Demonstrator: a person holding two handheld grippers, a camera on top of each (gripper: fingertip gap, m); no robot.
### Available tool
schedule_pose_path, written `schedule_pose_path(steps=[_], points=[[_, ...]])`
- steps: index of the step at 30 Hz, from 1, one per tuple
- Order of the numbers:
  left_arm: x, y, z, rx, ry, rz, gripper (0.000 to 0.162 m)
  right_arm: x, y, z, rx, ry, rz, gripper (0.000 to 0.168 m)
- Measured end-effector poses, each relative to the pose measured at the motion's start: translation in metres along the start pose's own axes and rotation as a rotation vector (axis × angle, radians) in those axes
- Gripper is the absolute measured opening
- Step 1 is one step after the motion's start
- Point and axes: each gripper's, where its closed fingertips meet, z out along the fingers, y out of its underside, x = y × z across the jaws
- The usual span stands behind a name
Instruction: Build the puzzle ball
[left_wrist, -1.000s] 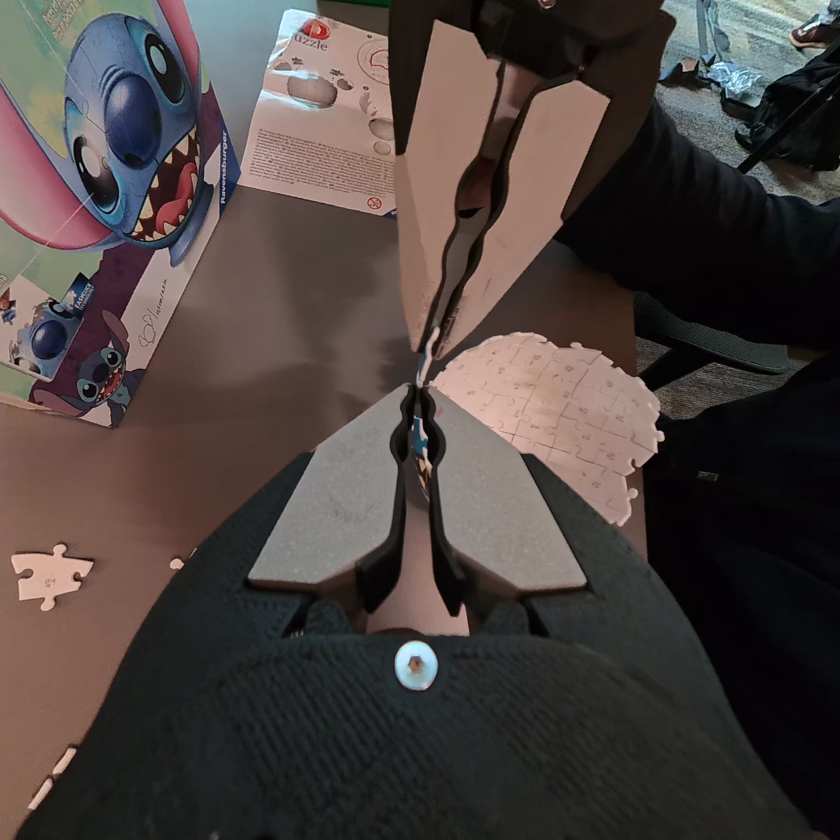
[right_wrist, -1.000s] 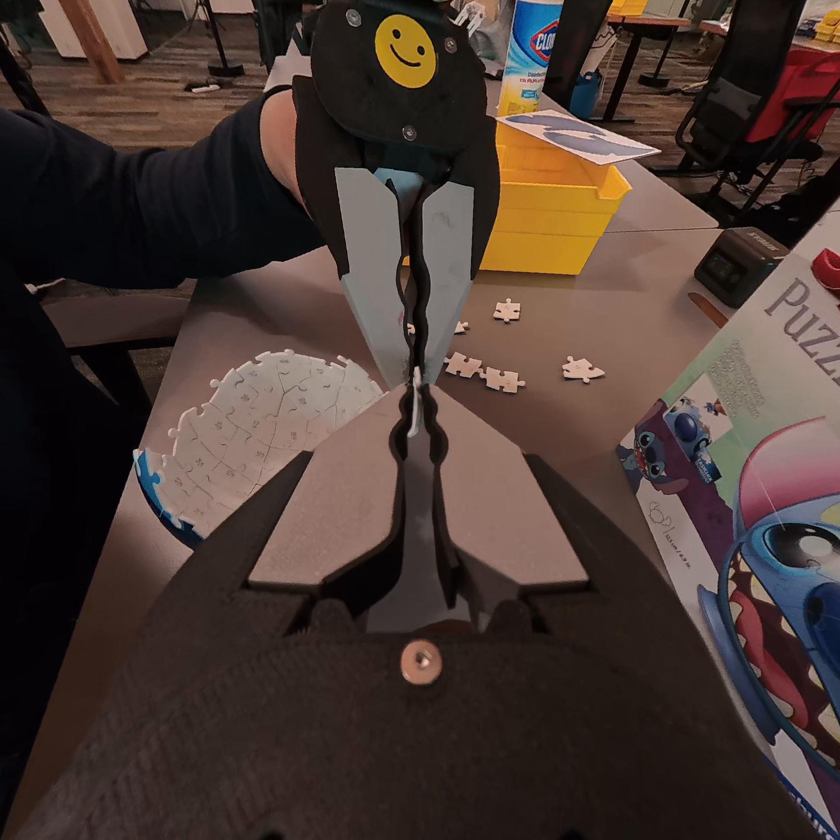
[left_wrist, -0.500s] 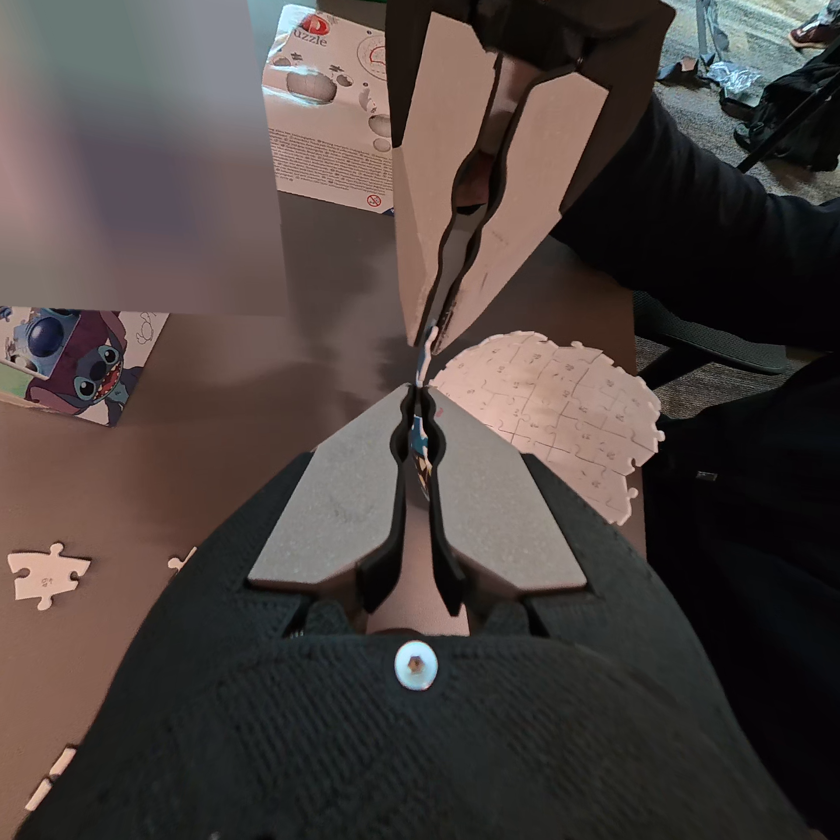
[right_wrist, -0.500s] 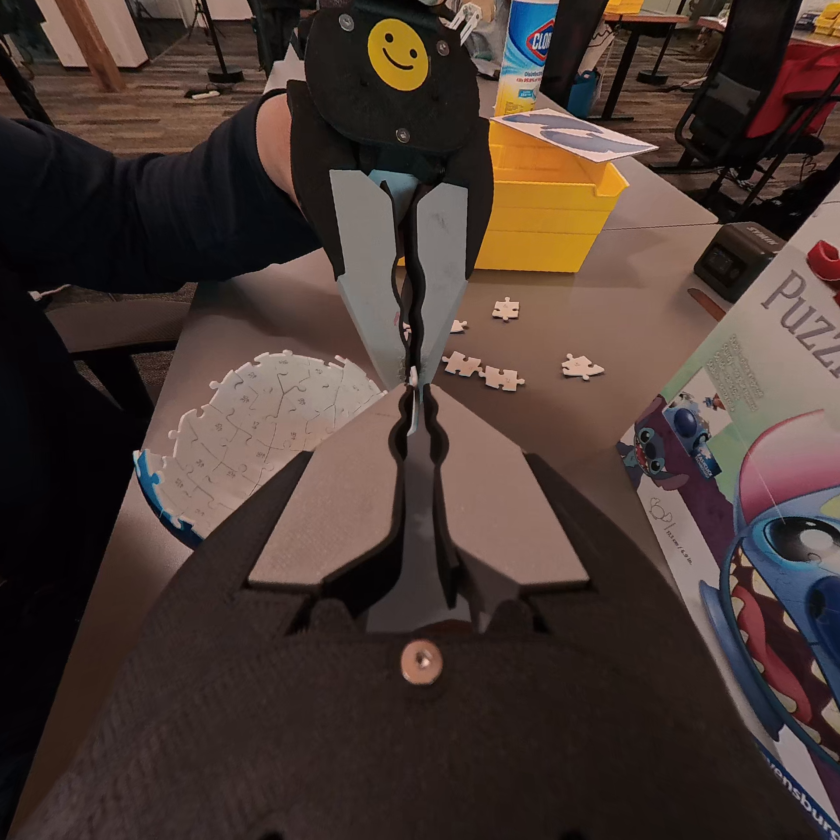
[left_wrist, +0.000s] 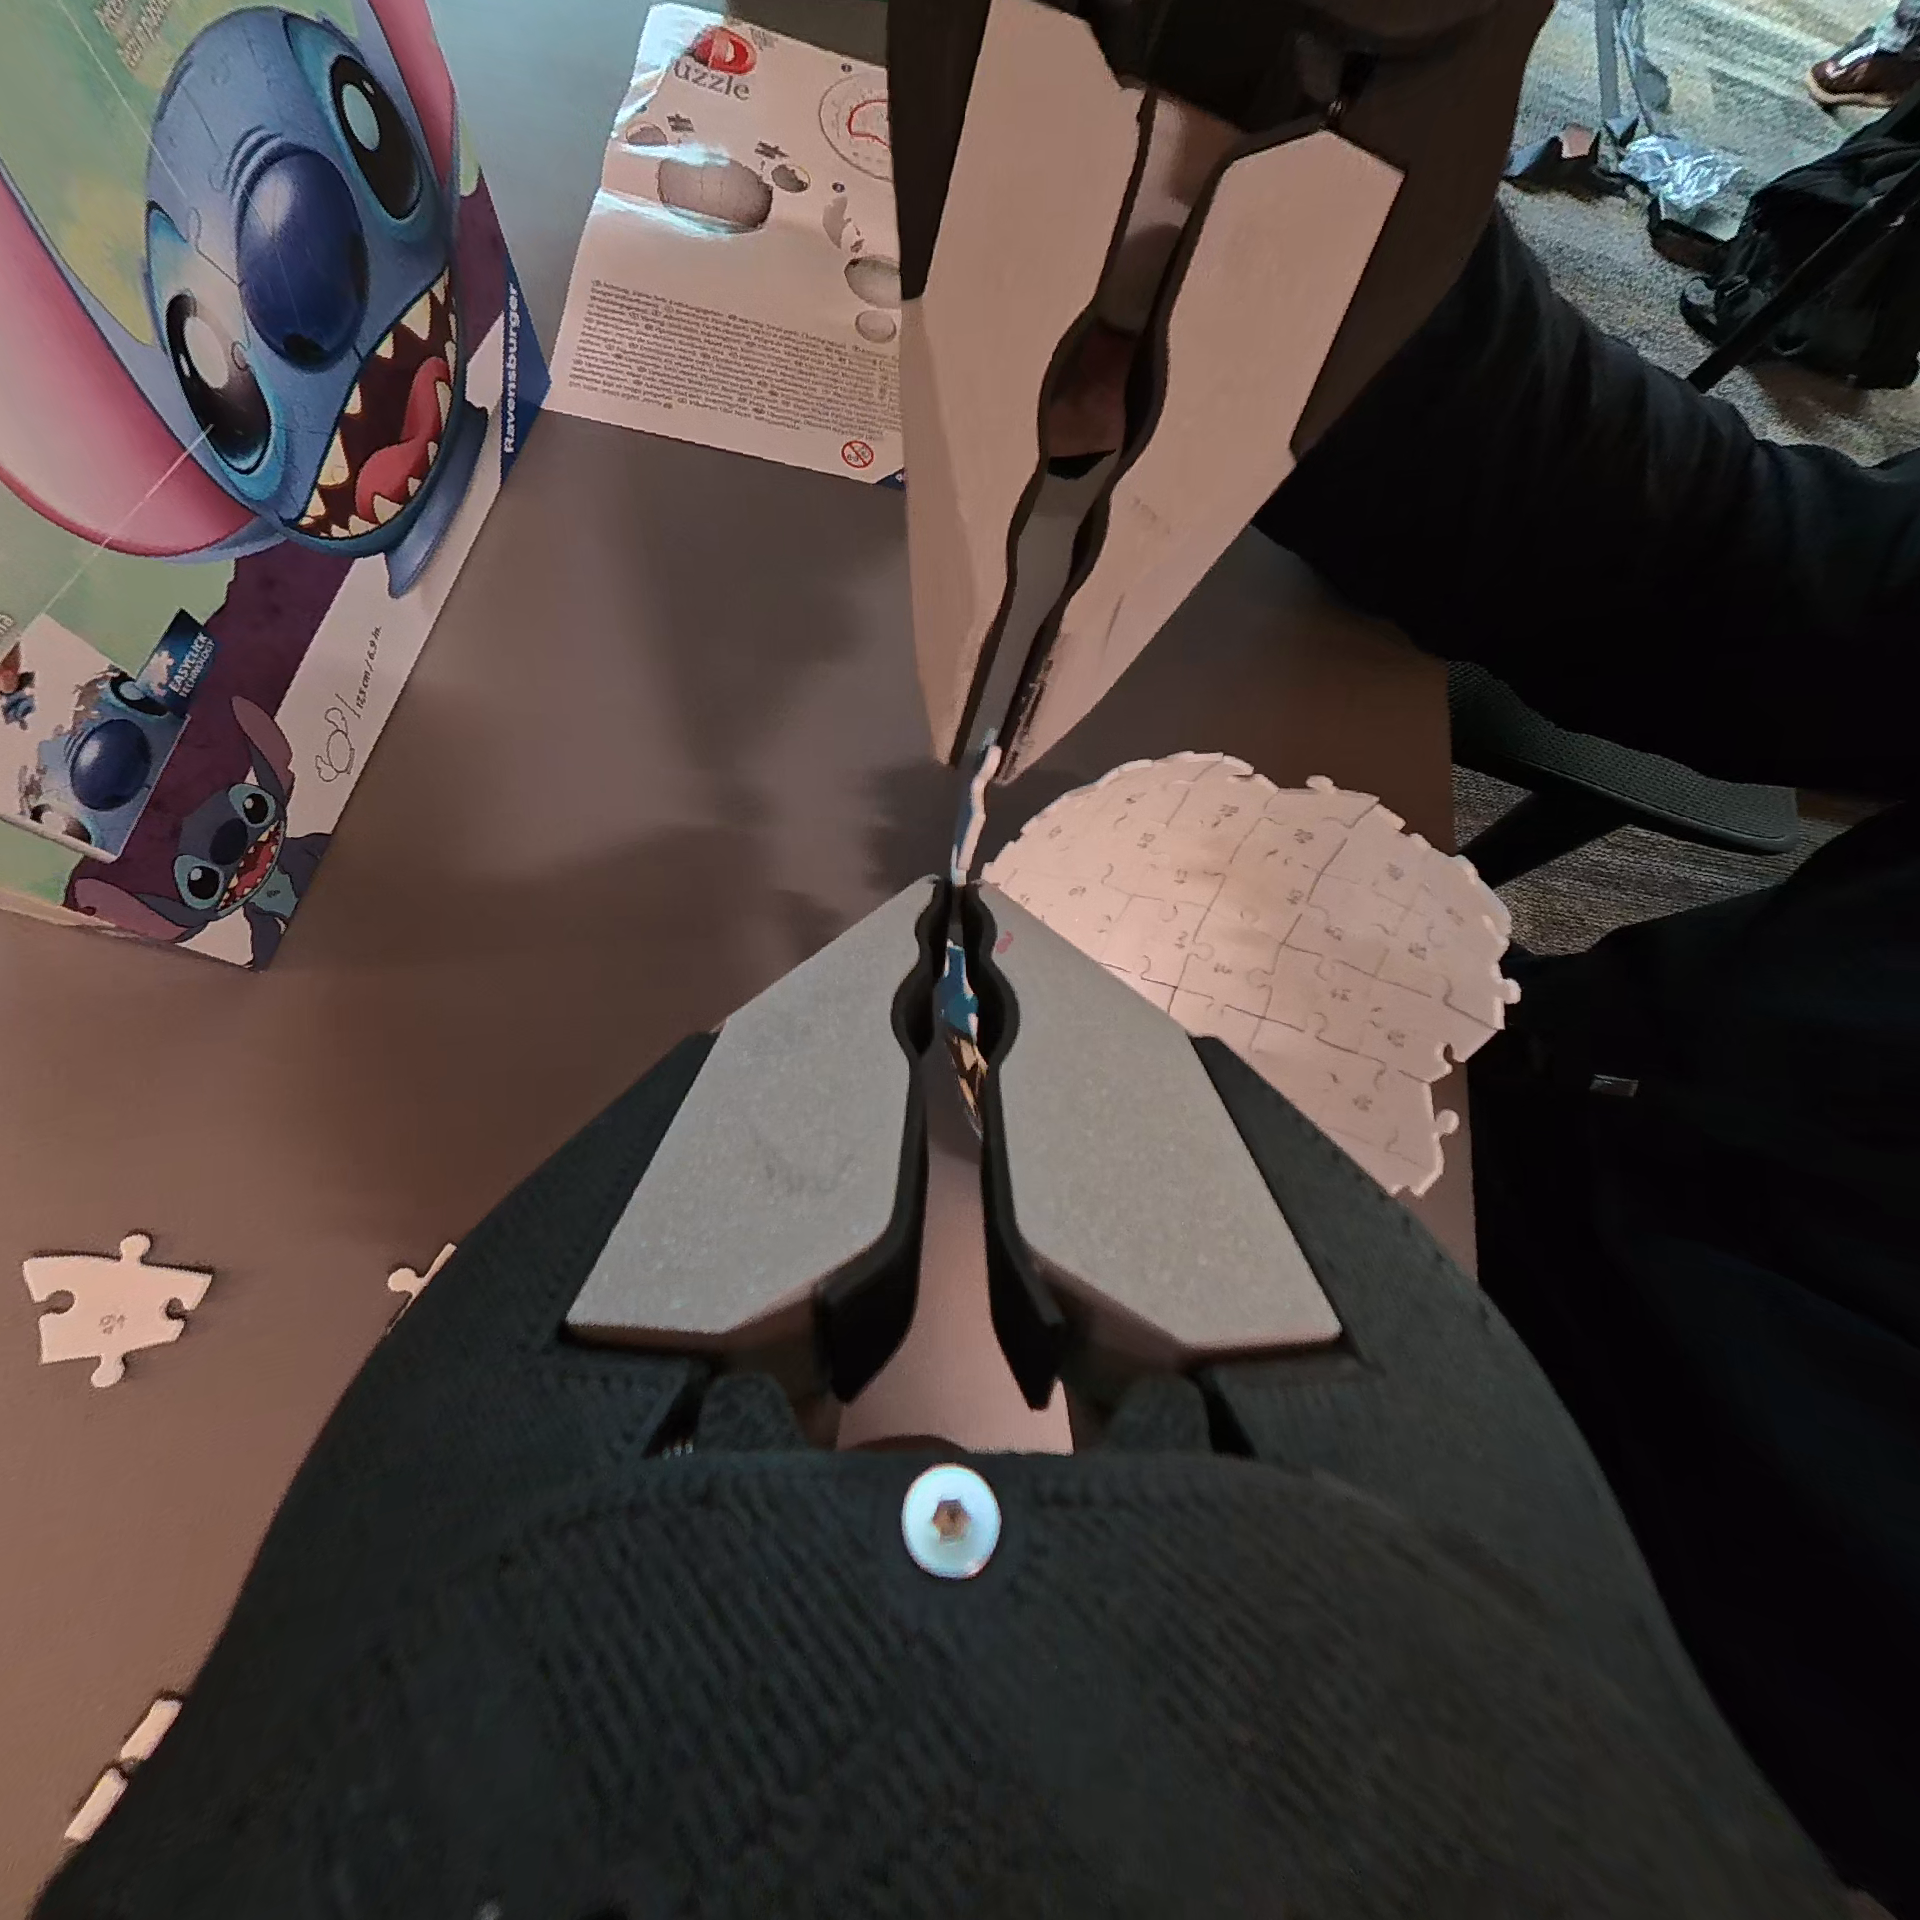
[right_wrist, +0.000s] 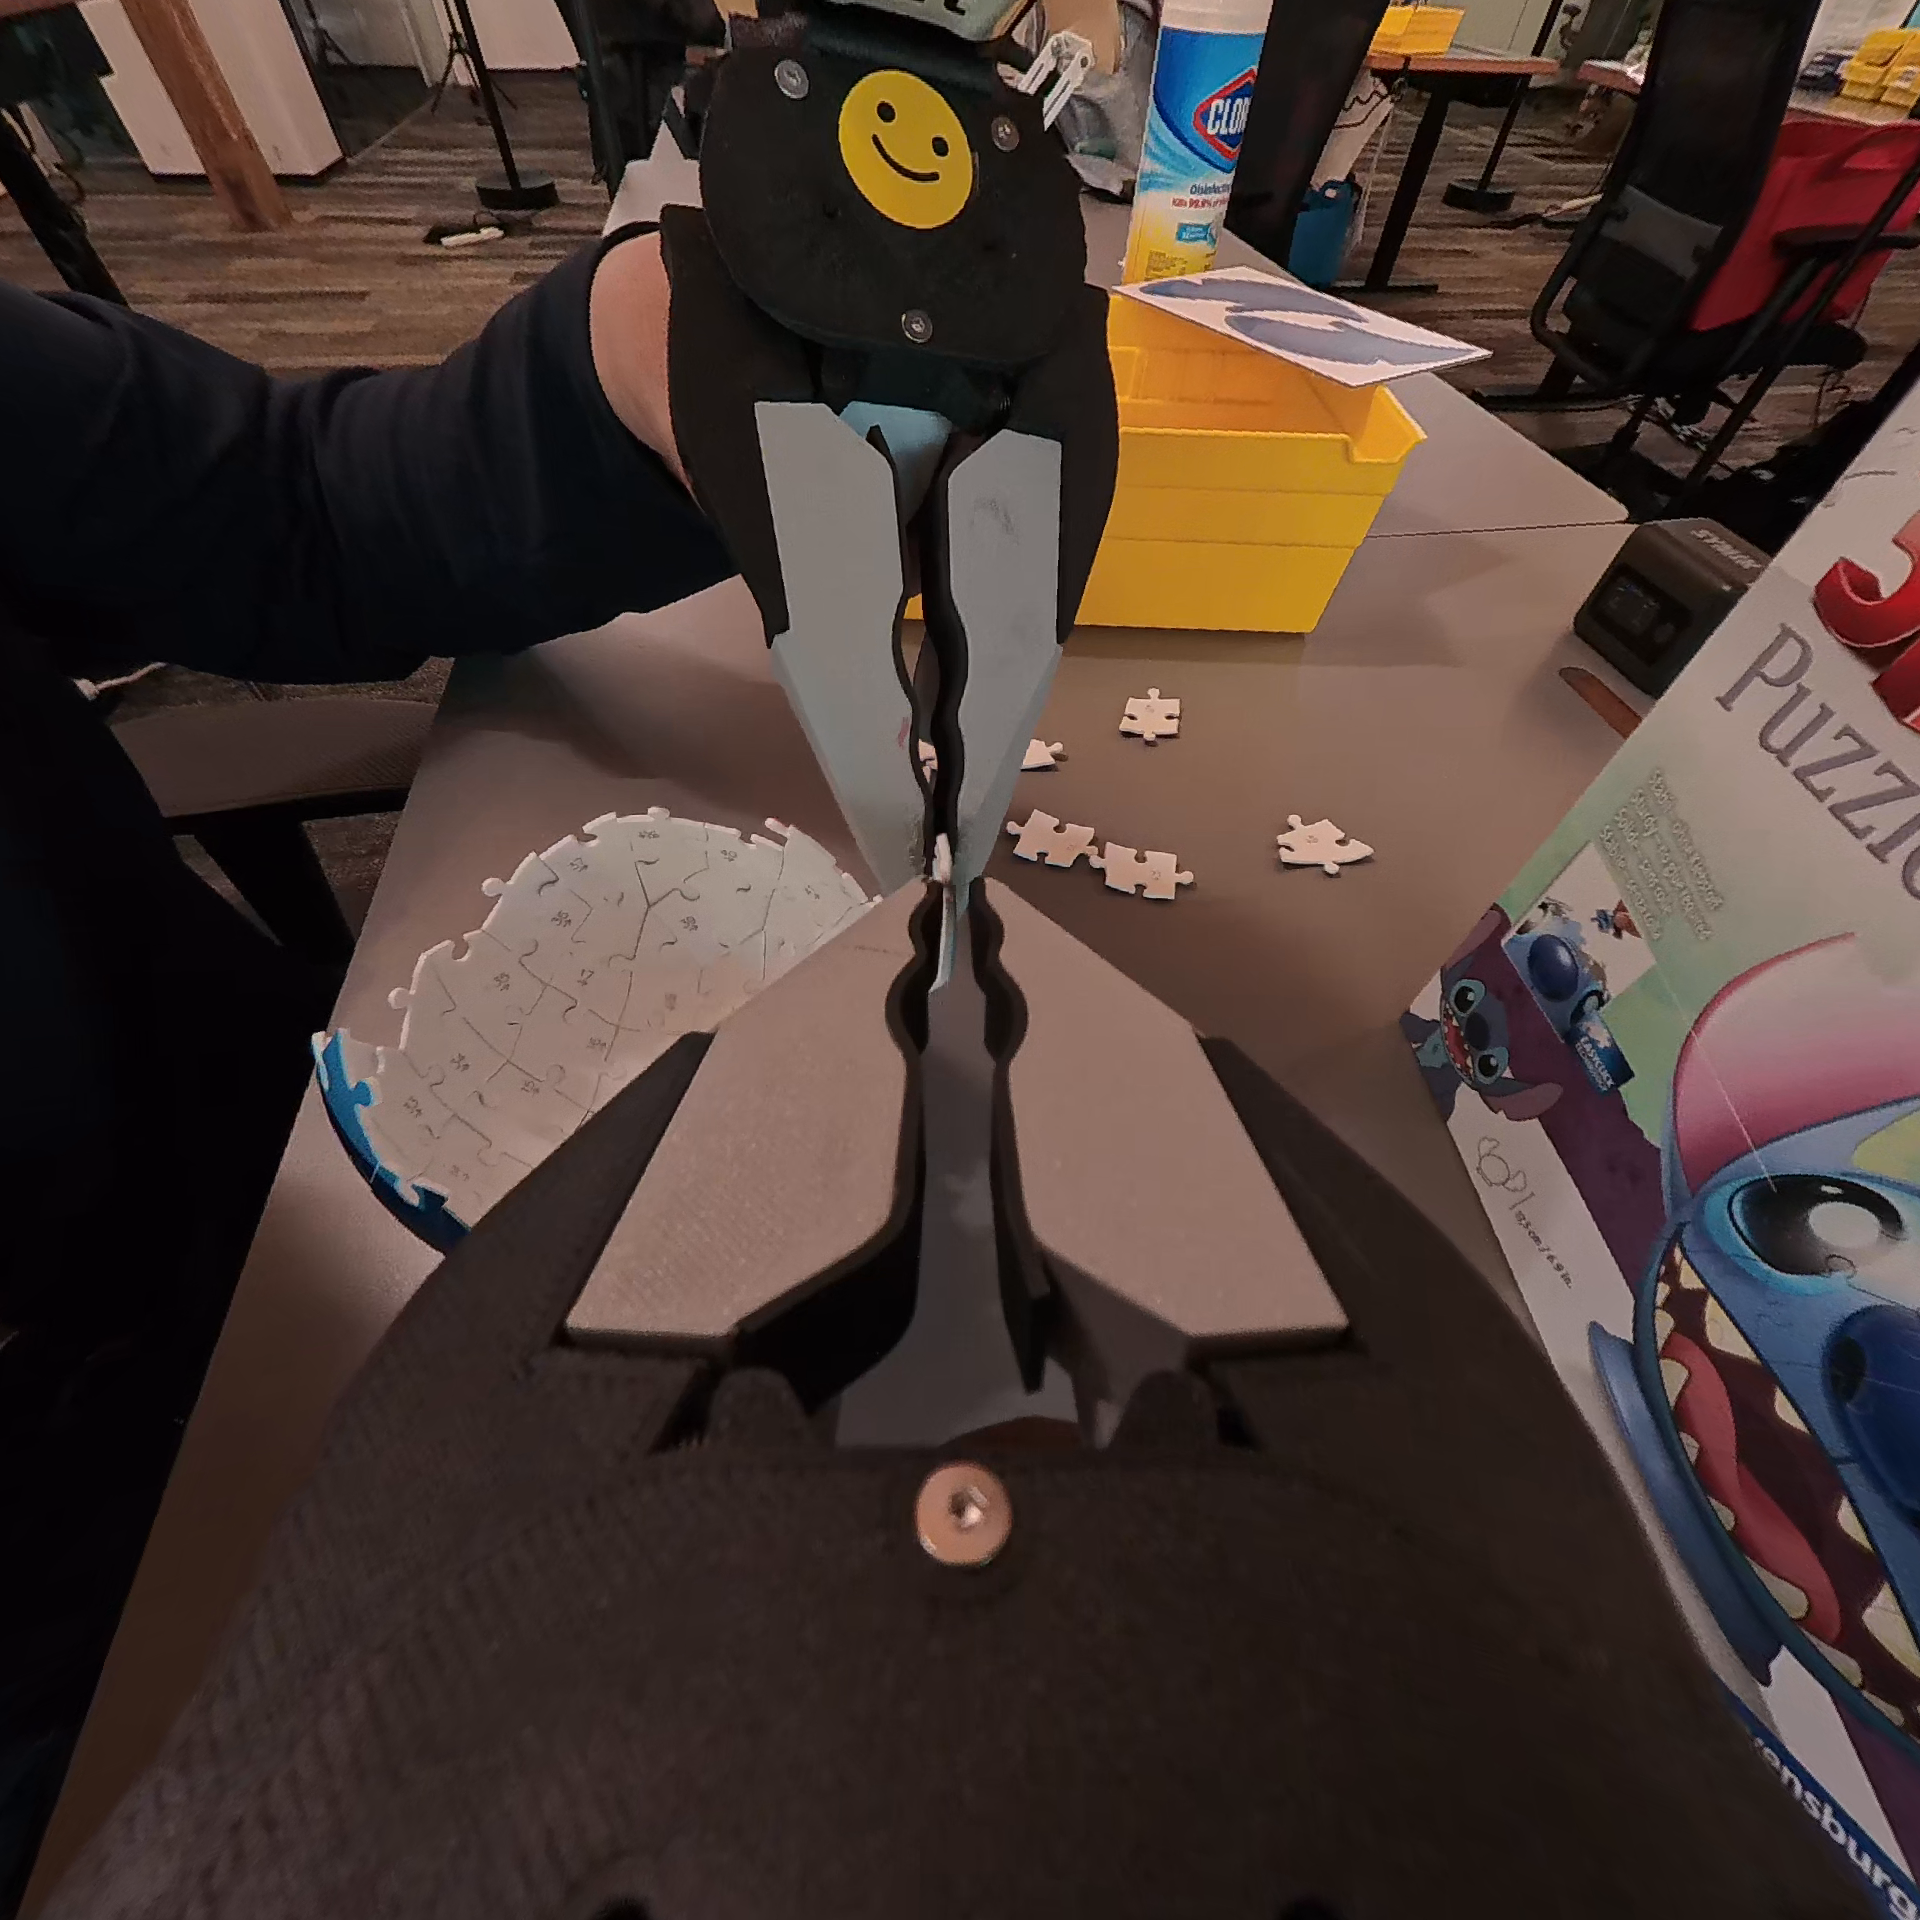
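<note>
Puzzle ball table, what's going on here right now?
A person holds two grippers tip to tip above the table. The left gripper and the right gripper each have jaws shut on a puzzle piece, edges meeting between them. The half-built puzzle shell lies beside them, with loose pieces and the puzzle box nearby.

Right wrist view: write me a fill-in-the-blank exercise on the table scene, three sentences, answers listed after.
1. The two hand-held grippers meet tip to tip, and the right hand-held gripper is shut on a small puzzle ____.
2. The round sticker with a smiling face on the black left hand-held gripper is ____ in colour.
3. The white, bowl-shaped, half-built puzzle ball has a ____ outer rim.

Missing words: piece; yellow; blue
</note>
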Motion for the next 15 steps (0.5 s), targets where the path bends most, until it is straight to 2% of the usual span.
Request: schedule_pose_path(steps=[8, 15], points=[[-0.002, 0.004, -0.002, -0.031, -0.013, 0.013, 0.000, 0.000, 0.003, 0.003, -0.023, 0.016, -0.031, 0.000], [-0.008, -0.017, -0.023, 0.098, -0.038, -0.003, 0.000, 0.001, -0.002, -0.003, 0.014, 0.006, -0.004, 0.000]])
